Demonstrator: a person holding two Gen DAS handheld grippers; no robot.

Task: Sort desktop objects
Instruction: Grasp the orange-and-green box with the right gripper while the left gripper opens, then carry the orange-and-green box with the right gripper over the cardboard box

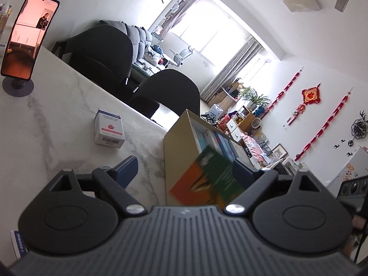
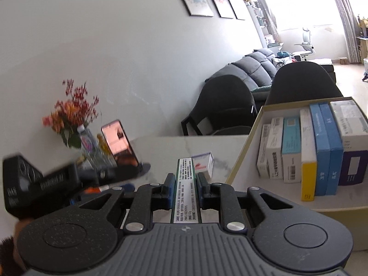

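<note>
Left wrist view is showing the left gripper with its jaws spread wide and nothing pinched between them. A green and orange box, blurred, is being seen between the fingers, in front of the tan side of the cardboard box; whether it is touching the right finger cannot be told. Beyond the left finger, a small white carton with a pink mark and a barcode is lying on the marble table. Further off to that side, a phone with a pink-lit screen is being propped on a round stand. At the lower left edge, a white slip reading "EDDING" is being caught only in this view.

Right wrist view is showing the right gripper with its jaws narrow, clamped on a thin green-edged box held on edge; a white label with small print, too fine to be read, is running along its upper edge. To the right of the jaws, the open cardboard box is being seen from inside, with white, teal, yellow, blue and purple cartons standing upright in a row. Left of the jaws, the other handheld device is being seen blurred, with flowers and a water bottle behind it.
</note>
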